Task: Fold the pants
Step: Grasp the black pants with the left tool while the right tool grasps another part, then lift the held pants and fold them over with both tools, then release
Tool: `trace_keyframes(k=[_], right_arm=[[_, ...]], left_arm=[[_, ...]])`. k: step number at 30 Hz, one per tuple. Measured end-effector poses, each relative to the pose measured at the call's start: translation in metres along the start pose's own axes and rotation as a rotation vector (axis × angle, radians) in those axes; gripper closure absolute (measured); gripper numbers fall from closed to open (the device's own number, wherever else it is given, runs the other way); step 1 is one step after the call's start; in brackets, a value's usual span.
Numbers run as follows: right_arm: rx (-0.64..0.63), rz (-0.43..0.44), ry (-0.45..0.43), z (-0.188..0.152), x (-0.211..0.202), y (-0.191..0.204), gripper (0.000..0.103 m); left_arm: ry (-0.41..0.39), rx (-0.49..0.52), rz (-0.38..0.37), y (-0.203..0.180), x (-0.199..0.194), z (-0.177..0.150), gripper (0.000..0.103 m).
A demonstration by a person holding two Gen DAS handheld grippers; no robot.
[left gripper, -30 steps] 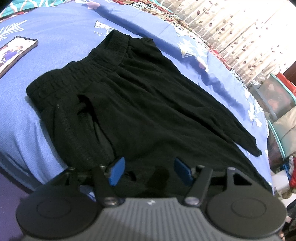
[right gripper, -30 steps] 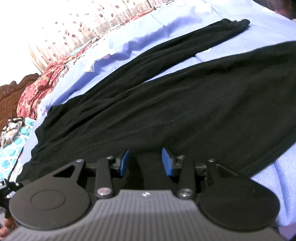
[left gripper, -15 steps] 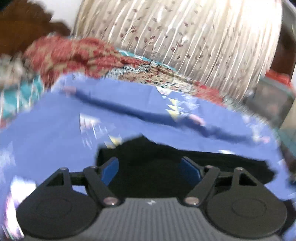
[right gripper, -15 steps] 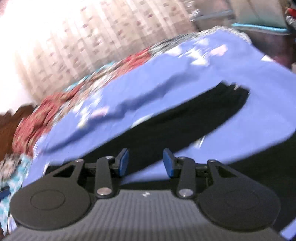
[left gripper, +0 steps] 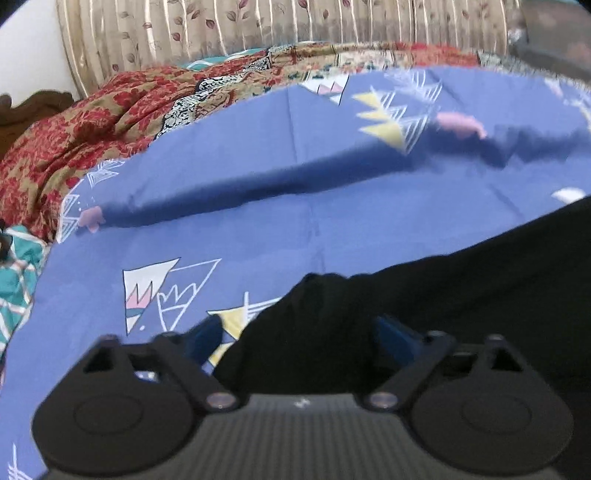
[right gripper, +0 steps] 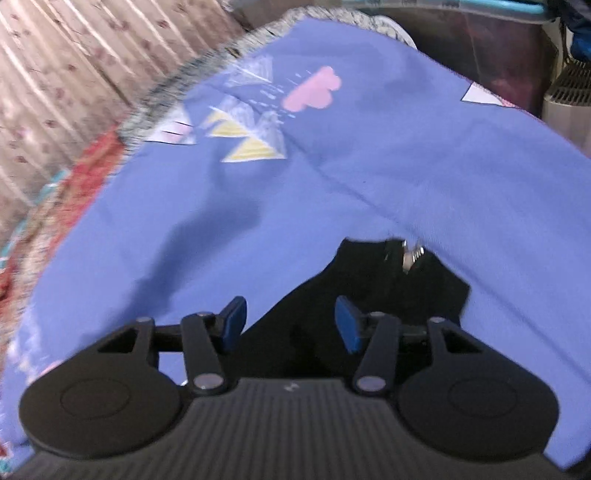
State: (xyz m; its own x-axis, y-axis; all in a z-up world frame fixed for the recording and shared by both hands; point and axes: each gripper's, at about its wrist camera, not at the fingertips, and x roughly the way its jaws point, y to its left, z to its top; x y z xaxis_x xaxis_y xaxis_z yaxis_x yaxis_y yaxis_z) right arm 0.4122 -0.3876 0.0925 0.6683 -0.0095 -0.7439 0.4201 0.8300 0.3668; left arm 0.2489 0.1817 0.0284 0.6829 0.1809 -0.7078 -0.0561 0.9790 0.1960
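Both tools have swung away from the near side of the black pants [left gripper: 443,295] to the far edge, where one leg lies along the blue patterned bedsheet [left gripper: 258,229]. My left tool [left gripper: 299,338] hangs over a corner of the cloth, jaws having just narrowed yet standing apart, cloth between them, not pinched as far as I can tell. My right tool [right gripper: 290,325] sits above the leg hem [right gripper: 391,273], jaws just widened, straddling the fabric without pressing it. I judge both ends are being lined up for a lengthwise fold of one leg onto the other. Beyond the sheet lie a red floral blanket [left gripper: 92,122] and beige leaf-print curtains [left gripper: 258,26].
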Motion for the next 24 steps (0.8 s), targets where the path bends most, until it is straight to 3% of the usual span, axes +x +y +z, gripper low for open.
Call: trace_keyframes(k=[1, 2, 4, 6, 8, 9, 13, 18, 24], right_arm=[[-0.003, -0.035, 0.006, -0.001, 0.01, -0.001, 0.047], [0.0, -0.07, 0.015, -0.003, 0.018, -0.005, 0.047], [0.011, -0.123, 0.054, 0.0, 0.045, -0.008, 0.047], [0.0, -0.17, 0.079, -0.004, 0.061, -0.01, 0.046], [-0.027, -0.193, 0.042, -0.006, 0.064, -0.005, 0.058], [-0.051, -0.212, 0.032, -0.006, 0.064, -0.003, 0.095], [0.047, -0.088, -0.029, -0.003, 0.028, -0.027, 0.098], [0.121, 0.082, -0.149, -0.011, -0.068, -0.064, 0.098], [0.151, 0.175, -0.239, -0.063, -0.193, -0.135, 0.098]], left_arm=[[0.011, 0.006, -0.006, 0.002, 0.004, -0.002, 0.052], [0.028, -0.003, -0.014, 0.004, 0.009, -0.003, 0.058], [0.033, -0.016, -0.018, 0.007, 0.013, -0.006, 0.079], [0.019, 0.005, -0.005, 0.004, 0.012, -0.009, 0.086], [-0.016, 0.018, 0.018, -0.001, 0.004, -0.011, 0.089], [-0.034, 0.015, 0.026, -0.003, -0.002, -0.01, 0.089], [-0.122, -0.046, 0.029, -0.002, -0.043, -0.012, 0.089], [-0.21, -0.114, 0.007, 0.001, -0.114, -0.029, 0.089], [-0.268, -0.226, -0.023, 0.006, -0.195, -0.076, 0.089]])
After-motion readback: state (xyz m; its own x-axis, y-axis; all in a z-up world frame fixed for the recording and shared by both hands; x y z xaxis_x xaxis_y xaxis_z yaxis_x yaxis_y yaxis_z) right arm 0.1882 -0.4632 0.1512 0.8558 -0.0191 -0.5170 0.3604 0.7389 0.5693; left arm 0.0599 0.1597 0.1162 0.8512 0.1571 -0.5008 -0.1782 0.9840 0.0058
